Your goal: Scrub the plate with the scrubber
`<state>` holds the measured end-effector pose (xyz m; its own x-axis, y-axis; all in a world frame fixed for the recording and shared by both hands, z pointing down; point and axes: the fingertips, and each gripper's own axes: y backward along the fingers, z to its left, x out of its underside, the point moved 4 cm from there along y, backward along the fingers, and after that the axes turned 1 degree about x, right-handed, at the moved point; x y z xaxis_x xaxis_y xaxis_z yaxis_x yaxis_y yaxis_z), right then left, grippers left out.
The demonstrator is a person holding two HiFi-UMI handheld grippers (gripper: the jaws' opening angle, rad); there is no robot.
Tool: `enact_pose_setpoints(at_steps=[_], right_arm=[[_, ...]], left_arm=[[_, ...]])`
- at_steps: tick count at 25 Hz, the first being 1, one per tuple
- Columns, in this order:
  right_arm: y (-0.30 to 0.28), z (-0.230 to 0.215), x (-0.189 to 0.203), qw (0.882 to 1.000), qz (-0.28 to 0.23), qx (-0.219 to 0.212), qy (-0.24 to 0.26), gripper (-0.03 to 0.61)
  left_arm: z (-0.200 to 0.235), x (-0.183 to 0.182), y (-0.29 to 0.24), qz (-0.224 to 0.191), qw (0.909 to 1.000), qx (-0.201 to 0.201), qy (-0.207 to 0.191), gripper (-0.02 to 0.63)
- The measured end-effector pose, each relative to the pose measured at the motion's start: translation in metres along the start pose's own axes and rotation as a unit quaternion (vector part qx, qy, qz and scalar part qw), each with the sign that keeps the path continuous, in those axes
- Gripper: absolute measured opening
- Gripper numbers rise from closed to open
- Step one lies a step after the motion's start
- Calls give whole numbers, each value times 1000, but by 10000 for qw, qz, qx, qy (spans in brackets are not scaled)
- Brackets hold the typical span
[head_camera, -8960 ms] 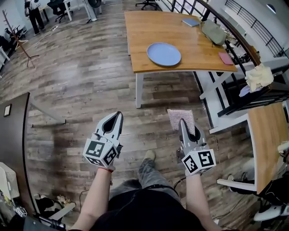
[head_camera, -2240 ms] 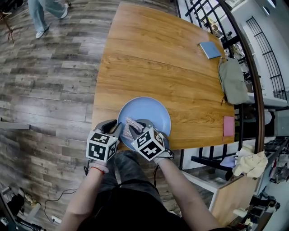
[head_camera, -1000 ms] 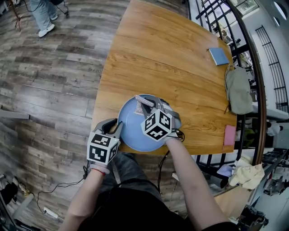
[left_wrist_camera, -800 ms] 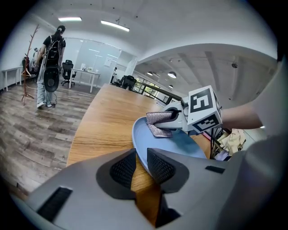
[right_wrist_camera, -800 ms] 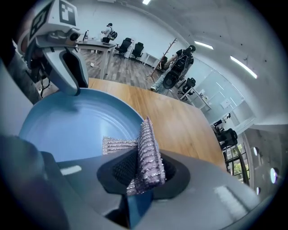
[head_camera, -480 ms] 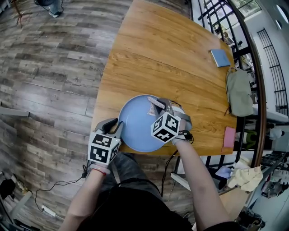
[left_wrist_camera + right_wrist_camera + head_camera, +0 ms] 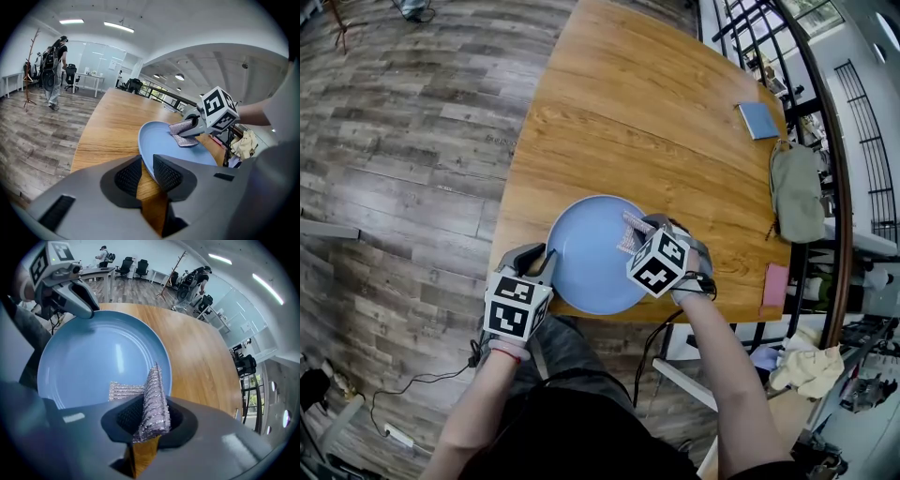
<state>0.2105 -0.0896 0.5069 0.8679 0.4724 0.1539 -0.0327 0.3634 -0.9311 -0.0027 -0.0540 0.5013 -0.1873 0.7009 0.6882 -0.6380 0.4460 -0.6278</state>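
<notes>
A light blue plate (image 7: pixel 591 258) lies at the near edge of the wooden table (image 7: pixel 656 112). My left gripper (image 7: pixel 546 262) is shut on the plate's left rim, which passes between its two jaws (image 7: pixel 146 171). My right gripper (image 7: pixel 639 227) is shut on a silvery mesh scrubber (image 7: pixel 632 231) and holds it against the plate's right side. In the right gripper view the scrubber (image 7: pixel 152 397) stands folded between the jaws, its free end flat on the plate (image 7: pixel 93 357). The left gripper (image 7: pixel 77 298) shows at the plate's far rim there.
A blue notebook (image 7: pixel 757 120), a grey-green bag (image 7: pixel 797 192) and a pink pad (image 7: pixel 772 284) lie along the table's right edge, beside a black railing (image 7: pixel 825 112). Wood floor lies to the left. A person (image 7: pixel 54 70) stands far off in the room.
My right gripper has slid the scrubber from the plate's top middle toward its right side. The left gripper has stayed clamped on the rim.
</notes>
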Motion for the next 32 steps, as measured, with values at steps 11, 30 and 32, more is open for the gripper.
enact_pose_setpoints(at_steps=[11,30,32], right_arm=[[16,25,16,9926,777,-884,308,67],[39,100,1,9634,309,-2519,857,71],[39,106,-4,9613,142,-2618,845,71]], left_arm=[[-1,-1,0,48,10000,-35,-70,72],[0,-1,-1,37,10000,-84,-32,71],[0,-2,-2,37,10000,-80,-40,71]])
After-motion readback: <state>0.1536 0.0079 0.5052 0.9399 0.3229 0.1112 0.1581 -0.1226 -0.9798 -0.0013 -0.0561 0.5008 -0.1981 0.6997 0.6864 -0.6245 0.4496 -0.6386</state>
